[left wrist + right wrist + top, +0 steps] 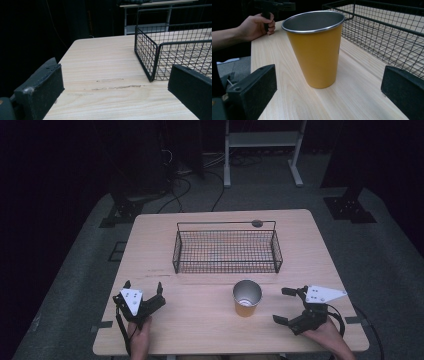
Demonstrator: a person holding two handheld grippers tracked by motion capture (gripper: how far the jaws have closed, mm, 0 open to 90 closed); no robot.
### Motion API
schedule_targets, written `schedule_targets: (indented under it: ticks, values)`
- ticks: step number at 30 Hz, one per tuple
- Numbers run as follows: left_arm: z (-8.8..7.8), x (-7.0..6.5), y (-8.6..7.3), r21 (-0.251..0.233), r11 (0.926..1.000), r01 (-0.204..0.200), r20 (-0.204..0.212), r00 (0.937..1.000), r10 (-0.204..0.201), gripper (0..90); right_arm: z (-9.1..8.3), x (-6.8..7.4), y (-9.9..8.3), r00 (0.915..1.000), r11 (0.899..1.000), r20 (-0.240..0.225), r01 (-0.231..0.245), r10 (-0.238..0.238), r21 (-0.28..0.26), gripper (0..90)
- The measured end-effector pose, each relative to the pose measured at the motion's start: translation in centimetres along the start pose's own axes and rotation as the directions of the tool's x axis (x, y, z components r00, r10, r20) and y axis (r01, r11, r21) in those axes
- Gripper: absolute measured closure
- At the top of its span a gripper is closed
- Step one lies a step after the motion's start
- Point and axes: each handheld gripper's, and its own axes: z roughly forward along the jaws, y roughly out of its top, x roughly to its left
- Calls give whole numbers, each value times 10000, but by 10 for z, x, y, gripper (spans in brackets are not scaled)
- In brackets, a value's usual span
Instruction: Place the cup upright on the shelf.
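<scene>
Right gripper point(291, 305) fingers wide apart, empty, near yellow cup point(247, 298), left gripper point(144, 289) fingers apart, empty

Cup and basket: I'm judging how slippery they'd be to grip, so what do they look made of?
Cup: probably metal, with a bare steel-grey inside and rolled rim, and a smooth orange coat outside. Basket: thin black wire welded in a grid, likely coated steel, matte.

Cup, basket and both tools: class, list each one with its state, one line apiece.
Orange cup: upright on the table, empty, not gripped.
Wire basket: upright, empty.
Left tool: open, holding nothing.
Right tool: open, aimed at the cup, not touching it.
</scene>
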Motion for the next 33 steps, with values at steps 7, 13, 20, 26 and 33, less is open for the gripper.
schedule_targets:
  ticks: [7, 13, 20, 26, 33]
  values:
    - [0, 0, 0, -4, 10000, 1, 2, 10000, -1, 0, 16, 3, 3, 9999, 9997, -111, 89, -87, 231, 0]
    - [0, 0, 0, 9, 10000, -1, -3, 10000, 1, 0, 28, 5, 9, 9999, 9989, -71, 151, -148, 443, 0]
    - [0, 0, 0, 0, 10000, 6, 4, 10000, -6, 0, 38, 7, 17, 9996, 9989, -137, 247, -242, 406, 0]
    - [0, 0, 0, 7, 10000, 7, 2, 10000, -7, 0, 49, 10, 17, 9994, 9984, -260, 228, -215, 512, 0]
    - [0, 0, 0, 3, 10000, 0, 4, 10000, 0, 0, 57, 13, 22, 9991, 9975, -331, 301, -281, 636, 0]
